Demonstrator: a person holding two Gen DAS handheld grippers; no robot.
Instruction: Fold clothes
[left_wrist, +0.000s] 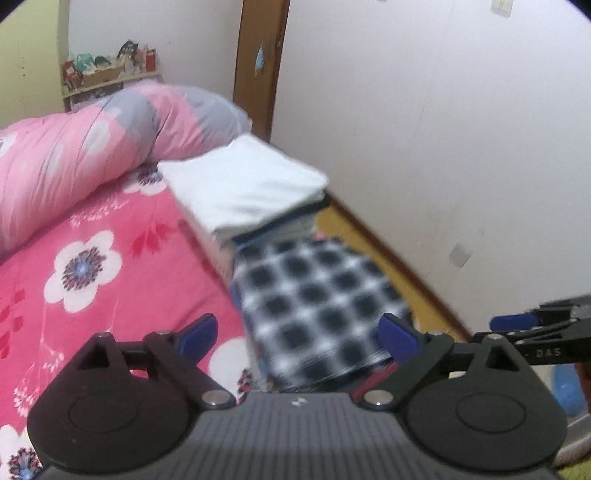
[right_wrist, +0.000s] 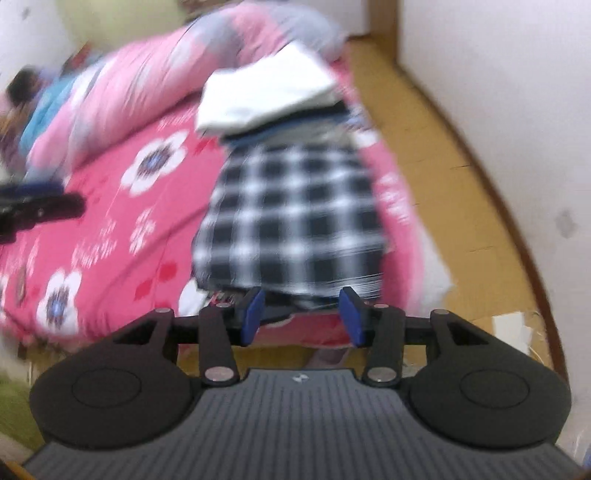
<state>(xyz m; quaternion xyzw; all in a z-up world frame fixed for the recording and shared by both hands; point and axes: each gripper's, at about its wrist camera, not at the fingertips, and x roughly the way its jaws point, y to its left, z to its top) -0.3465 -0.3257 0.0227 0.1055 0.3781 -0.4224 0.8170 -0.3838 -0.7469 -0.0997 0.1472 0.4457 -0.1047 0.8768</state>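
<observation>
Both hand-held grippers clear of the folded plaid.

Left hand-held gripper (left_wrist: 299, 334) spread wide, right hand-held gripper (right_wrist: 302, 314) part open, nothing between either. Plaid shirt (right_wrist: 291, 218) lies folded, square, on the bed (right_wrist: 110, 206) near its edge, touching the white-topped clothes pile (right_wrist: 266, 92). Risk: a nudge slides it floorward or unfolds it.
</observation>
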